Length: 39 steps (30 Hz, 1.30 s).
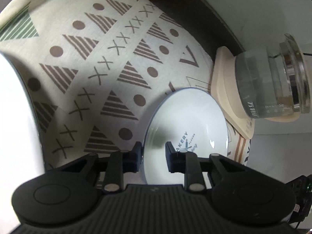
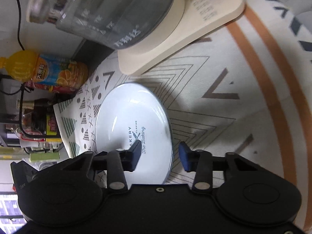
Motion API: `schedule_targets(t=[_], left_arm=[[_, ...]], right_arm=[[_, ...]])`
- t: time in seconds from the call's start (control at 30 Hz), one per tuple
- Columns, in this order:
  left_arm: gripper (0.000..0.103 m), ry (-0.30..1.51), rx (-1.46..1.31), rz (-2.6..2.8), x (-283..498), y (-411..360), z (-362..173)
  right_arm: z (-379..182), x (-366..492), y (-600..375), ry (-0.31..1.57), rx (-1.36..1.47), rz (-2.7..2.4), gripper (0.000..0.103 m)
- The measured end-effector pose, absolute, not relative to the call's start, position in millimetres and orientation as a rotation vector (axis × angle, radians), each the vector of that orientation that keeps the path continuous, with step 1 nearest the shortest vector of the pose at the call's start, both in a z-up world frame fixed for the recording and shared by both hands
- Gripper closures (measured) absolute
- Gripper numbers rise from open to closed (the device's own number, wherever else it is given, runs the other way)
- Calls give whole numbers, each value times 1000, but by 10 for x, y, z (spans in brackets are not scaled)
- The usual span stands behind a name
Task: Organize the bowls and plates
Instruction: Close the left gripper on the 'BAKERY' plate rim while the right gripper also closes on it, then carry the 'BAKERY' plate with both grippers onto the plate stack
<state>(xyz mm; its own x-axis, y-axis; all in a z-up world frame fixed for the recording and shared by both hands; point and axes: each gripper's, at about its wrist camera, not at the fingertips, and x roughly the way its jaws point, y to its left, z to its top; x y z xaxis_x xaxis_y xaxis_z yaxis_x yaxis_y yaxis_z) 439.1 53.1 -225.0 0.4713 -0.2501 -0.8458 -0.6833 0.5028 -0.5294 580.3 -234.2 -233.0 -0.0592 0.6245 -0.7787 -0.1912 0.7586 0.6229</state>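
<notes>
Plate [image 1: 185, 134] rim sits between my fingers on both sides, and that straddle is what the next move turns on. It lies flat on the patterned cloth [image 1: 81, 58], just beside the kettle base [image 1: 224, 89]. My left gripper [image 1: 153, 156] has one finger outside the rim on the cloth and one over the white face; my right gripper [image 2: 159, 156] mirrors it on the opposite edge, blue pad outside, black pad over the lettering. Both pairs stand narrowed but not pinched: gaps show at the rim, nothing is clamped. Neither hand is nearer; each needs only to close across the rim, I judge, before any lift.
</notes>
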Motion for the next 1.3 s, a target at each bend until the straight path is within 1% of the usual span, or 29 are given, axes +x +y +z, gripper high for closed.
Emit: schedule_targets(t=[0.2,0.37,0.43,0.5,0.53,0.57,0.63,0.8,0.83,1.3], left_arm=[[84,1107,-1070,348,4385,506,-2360],[86,1086,-1083,357,4365,484,-2387],[91,1091,-1068,366,4381,480,-2387],[92,1083,-1075,376,4381,484,-2391],[92,1074,-1083,380,4373,485,-2397],[92,1069,-1086,383,4365,485,-2398],[93,1065,-1071,390,4358,471,-2378],[93,1034,-1016,395,4352,461,-2225],[93,1028,-1009,395,4345,467,-2192],[93,921,-975,430,4074,576,-1764]], right_arm=[[-2437,5876,-2229,1524,338,718,68],[-2518,5883,-2193,1538,329,732,73],[-2519,5884,-2195,1533,334,738,72],[-2526,5893,-2207,1528,347,744,72],[-2530,5898,-2213,1524,351,745,74],[-2528,5896,-2220,1520,342,736,81],[-2513,5891,-2246,1516,307,727,90],[-2253,5855,-2250,1416,282,826,91],[-2207,5859,-2249,1406,289,839,90],[-1788,5629,-2061,1327,264,923,89]])
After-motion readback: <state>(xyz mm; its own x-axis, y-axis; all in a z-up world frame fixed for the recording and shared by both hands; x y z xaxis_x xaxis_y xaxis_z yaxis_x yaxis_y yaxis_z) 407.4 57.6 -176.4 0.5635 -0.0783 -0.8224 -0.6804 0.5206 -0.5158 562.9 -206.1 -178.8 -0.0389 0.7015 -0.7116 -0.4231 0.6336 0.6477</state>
